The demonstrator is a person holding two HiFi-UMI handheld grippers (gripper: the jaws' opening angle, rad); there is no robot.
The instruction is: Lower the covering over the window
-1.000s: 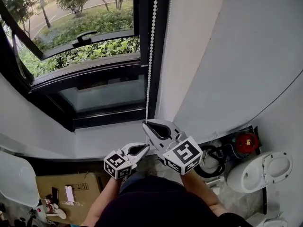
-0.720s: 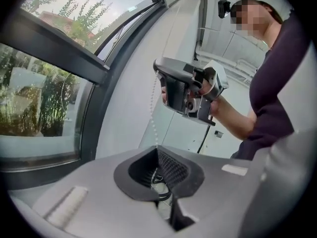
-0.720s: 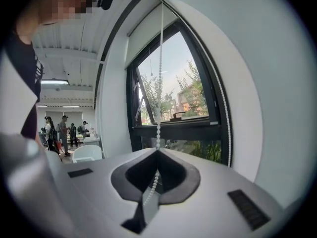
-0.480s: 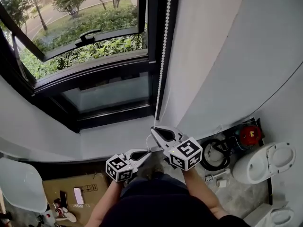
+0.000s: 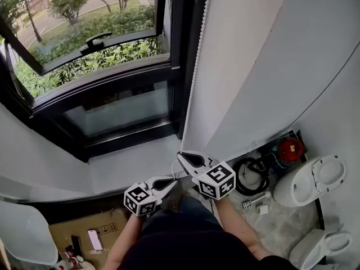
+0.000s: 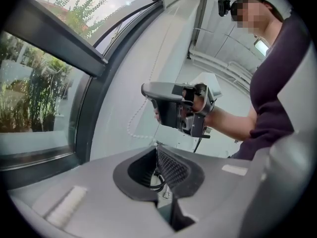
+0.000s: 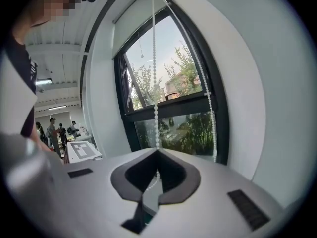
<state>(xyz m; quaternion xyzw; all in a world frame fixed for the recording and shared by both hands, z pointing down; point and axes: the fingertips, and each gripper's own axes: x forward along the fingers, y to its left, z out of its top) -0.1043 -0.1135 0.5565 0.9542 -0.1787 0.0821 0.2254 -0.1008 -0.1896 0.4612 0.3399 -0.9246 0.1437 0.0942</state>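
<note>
Fingers (image 7: 181,177) of our right gripper (image 5: 180,155) are clenched on the white bead chain (image 7: 156,118), which passes straight between their tips and rises taut in front of the glass. That chain hangs down the right edge of the black-framed window (image 5: 177,66), just beside the plain white wall (image 5: 253,66), and ends low, close to the sill. We hold our left gripper (image 5: 174,179) just below and to the left of the right one; its fingers (image 6: 173,170) are closed too, and the chain's slack lower loop curves across to their tips, where they appear to pinch it. Seen from the left gripper view, the right gripper sits level in our hand, with the bare forearm (image 6: 233,123) behind it. Through the window's tilted upper sash we see green shrubs (image 5: 112,24). On the floor (image 5: 275,229) below, a white toilet (image 5: 312,187) stands to our right near a coiled black hose (image 5: 250,173), and a brown cardboard box (image 5: 84,229) lies to our left.
</note>
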